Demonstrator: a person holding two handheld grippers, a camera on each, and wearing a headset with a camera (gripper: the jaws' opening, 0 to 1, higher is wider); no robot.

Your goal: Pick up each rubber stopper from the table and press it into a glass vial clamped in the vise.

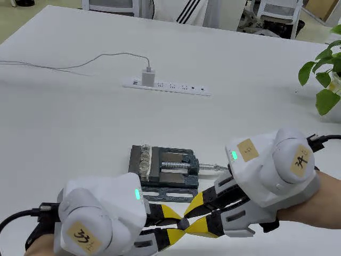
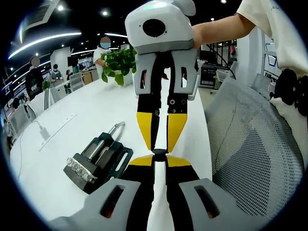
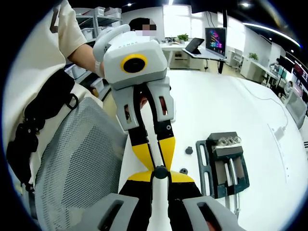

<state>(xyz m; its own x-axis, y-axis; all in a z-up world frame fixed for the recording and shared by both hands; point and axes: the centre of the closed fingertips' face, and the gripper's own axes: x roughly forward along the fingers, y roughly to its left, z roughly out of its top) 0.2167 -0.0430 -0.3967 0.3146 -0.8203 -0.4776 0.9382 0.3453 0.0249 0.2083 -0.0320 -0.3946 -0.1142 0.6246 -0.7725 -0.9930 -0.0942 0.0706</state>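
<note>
We see both tools meeting tip to tip over the near edge of the bench (image 1: 80, 117), just in front of the vise (image 1: 170, 169). A small dark stopper (image 3: 160, 172) sits at the meeting point.

In the right gripper view the right tool (image 3: 160, 177) has its 2 yellow tips on either side of that stopper, clamped on it. The left tool (image 2: 160, 160) comes in from the opposite side with its jaws drawn almost together. Their ends reach the same stopper, and we cannot tell whether they pinch it or only touch it. The stopper is off the bench and well apart from the vials.

The vise lies flat on the bench with its screw handle pointing toward the right tool's side. A short row of clear vials (image 1: 144, 159) stands upright between its jaws at the end away from the handle. We cannot tell whether any vial is already plugged.

In the right gripper view, 2 more dark pieces lie on the bench just beside the vise. The upper stopper (image 3: 189, 150) is level with the vials, and the lower stopper (image 3: 183, 170) is nearer the tools.

Farther back on the bench is a white power strip (image 1: 166, 86) with a charger (image 1: 148, 76) plugged in. A leafy plant (image 1: 322, 74) stands at the right edge.
</note>
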